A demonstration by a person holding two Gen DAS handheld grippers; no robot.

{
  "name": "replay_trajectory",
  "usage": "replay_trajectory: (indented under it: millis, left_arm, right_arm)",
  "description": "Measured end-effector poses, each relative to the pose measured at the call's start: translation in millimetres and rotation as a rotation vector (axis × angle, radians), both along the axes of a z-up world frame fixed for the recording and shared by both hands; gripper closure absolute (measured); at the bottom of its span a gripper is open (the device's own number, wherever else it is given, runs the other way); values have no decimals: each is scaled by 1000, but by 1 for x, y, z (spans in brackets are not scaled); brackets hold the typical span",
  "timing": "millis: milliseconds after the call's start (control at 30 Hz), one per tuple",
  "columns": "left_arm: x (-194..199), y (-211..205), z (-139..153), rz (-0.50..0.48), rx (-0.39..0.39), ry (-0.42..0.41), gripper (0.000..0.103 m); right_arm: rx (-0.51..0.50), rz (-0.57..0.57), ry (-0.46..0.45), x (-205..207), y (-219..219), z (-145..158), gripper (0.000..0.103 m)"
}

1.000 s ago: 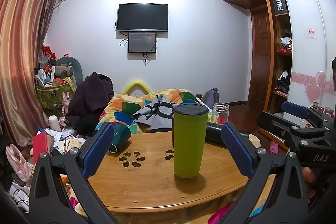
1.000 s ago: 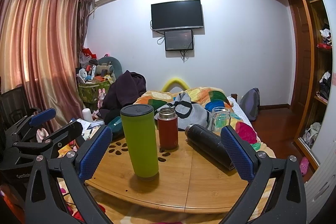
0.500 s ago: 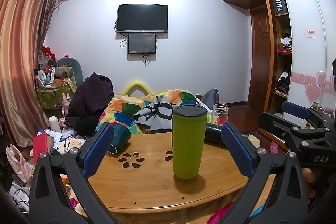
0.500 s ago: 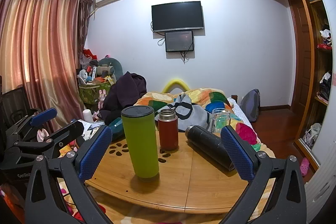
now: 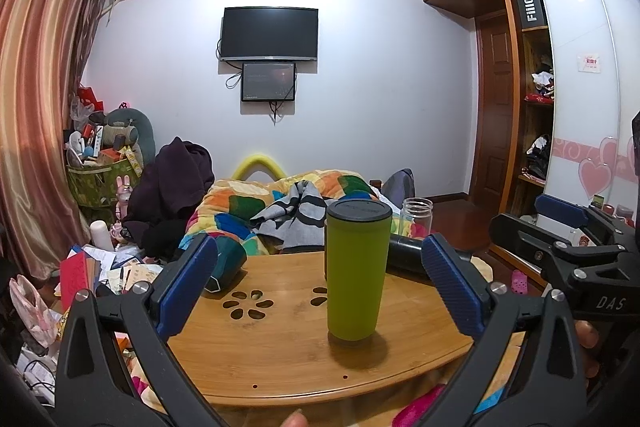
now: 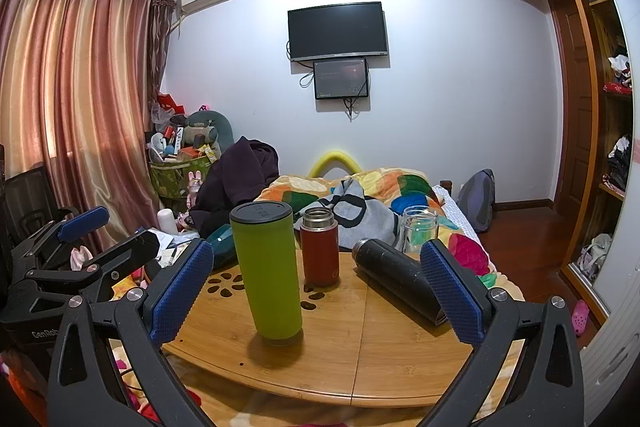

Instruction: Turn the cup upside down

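A tall green cup [image 5: 356, 271] with a dark lid stands upright on the round wooden table [image 5: 280, 355]; it also shows in the right wrist view [image 6: 269, 273]. My left gripper [image 5: 320, 291] is open and empty, short of the cup, which sits between its blue pads. My right gripper [image 6: 316, 295] is open and empty, with the cup a little left of its centre. Each gripper shows at the edge of the other's view, the right one [image 5: 576, 227] and the left one [image 6: 80, 239].
On the table stand a red flask [image 6: 320, 247] and a clear glass jar [image 6: 418, 229]. A black bottle [image 6: 394, 279] lies on its side at the right. A teal object [image 5: 224, 263] sits at the table's left edge. A bed with a colourful quilt [image 6: 384, 187] lies behind.
Both views have shifted only slightly; the green cup sits a touch lower in the right wrist view. The cup and both grippers' opening are unchanged.
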State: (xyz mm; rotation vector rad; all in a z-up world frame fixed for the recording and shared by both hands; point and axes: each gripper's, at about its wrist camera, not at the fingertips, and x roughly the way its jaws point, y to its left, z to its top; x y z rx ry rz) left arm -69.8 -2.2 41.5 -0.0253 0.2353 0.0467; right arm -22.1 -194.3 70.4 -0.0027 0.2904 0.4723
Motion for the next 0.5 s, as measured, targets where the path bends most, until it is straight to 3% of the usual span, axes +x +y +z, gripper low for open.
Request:
replay_trajectory:
  millis: [500]
  left_arm:
    - [0,0,1,-7,-6,-7,0]
  right_arm:
    - [3,-2,2,0,-1,1,0]
